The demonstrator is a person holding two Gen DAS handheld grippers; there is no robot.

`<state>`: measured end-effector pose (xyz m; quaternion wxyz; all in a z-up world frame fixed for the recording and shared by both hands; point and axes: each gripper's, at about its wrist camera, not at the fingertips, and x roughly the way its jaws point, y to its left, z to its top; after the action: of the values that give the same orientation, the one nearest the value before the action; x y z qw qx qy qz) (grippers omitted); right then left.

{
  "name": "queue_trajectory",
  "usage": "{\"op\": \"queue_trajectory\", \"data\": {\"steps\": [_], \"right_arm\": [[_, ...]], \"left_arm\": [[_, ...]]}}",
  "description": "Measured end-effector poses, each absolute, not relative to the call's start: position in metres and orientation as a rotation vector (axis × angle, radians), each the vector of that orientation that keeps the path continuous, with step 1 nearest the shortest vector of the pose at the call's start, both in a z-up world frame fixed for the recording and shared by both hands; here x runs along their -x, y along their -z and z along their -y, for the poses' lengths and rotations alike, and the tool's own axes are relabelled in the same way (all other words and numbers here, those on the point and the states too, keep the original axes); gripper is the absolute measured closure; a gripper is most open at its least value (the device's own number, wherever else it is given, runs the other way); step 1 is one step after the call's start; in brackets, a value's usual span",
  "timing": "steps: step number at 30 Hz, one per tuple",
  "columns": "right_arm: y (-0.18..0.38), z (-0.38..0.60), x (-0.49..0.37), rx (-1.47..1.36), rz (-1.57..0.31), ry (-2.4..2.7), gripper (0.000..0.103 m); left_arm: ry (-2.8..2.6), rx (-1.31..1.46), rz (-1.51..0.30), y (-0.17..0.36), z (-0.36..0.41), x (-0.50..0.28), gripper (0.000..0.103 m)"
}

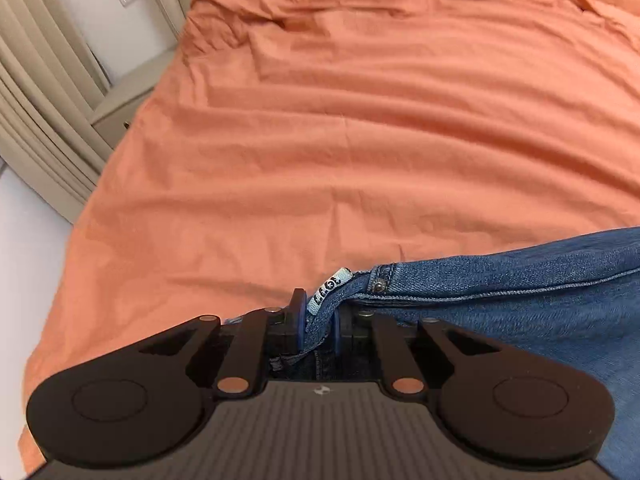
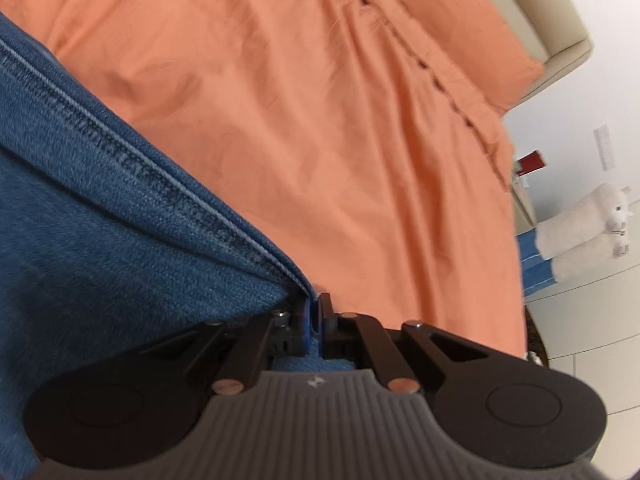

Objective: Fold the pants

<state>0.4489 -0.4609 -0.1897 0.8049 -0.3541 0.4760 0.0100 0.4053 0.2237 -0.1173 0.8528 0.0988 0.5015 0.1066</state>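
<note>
Blue denim pants (image 1: 520,292) hang between my two grippers above an orange bed sheet (image 1: 360,140). My left gripper (image 1: 318,320) is shut on the waistband corner, next to a metal rivet and a small white label (image 1: 330,288). In the right wrist view the pants (image 2: 100,220) fill the left side, with a stitched seam running down to my right gripper (image 2: 314,316), which is shut on the denim edge. The rest of the pants is out of view.
The orange sheet (image 2: 340,120) covers the wide bed. A beige headboard and nightstand (image 1: 52,100) stand at the left. A white plush toy (image 2: 580,228) lies on a blue and white item by the bed's right edge, over pale floor tiles.
</note>
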Motion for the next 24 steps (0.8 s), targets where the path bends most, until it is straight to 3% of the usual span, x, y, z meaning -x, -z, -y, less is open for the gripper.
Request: {"op": "queue_trajectory", "data": {"steps": [5,10,13,14,16,19,20,21,24], "right_arm": [[0.215,0.461,-0.464,0.750,-1.051,-0.041,0.103],[0.210,0.461,-0.458,0.720,-1.047,-0.015,0.103],[0.196,0.462,-0.452,0.716,-1.033,0.011,0.083],[0.189,0.461,-0.449,0.711,-1.019,0.012,0.067],[0.172,0.456,-0.440,0.701,-0.986,0.026,0.063],[0.150,0.445,-0.425,0.662,-0.957,0.014,0.063],[0.143,0.439,-0.419,0.650,-0.945,0.001,0.063],[0.138,0.434,-0.413,0.641,-0.937,-0.012,0.063],[0.125,0.409,-0.393,0.629,-0.916,-0.058,0.063]], "left_arm": [[-0.214,-0.209,-1.077,0.138,-0.225,-0.418,0.088],[-0.197,-0.303,-1.062,0.136,-0.216,-0.410,0.081],[-0.171,-0.317,-1.059,0.123,-0.214,-0.404,0.074],[-0.160,-0.314,-1.060,0.118,-0.214,-0.402,0.071],[-0.134,-0.320,-1.058,0.107,-0.215,-0.397,0.067],[-0.092,-0.317,-1.062,0.092,-0.214,-0.390,0.045],[-0.090,-0.326,-1.052,0.088,-0.213,-0.387,0.017],[-0.108,-0.349,-1.032,0.082,-0.211,-0.383,0.002],[-0.122,-0.356,-0.992,0.063,-0.212,-0.378,0.004]]}}
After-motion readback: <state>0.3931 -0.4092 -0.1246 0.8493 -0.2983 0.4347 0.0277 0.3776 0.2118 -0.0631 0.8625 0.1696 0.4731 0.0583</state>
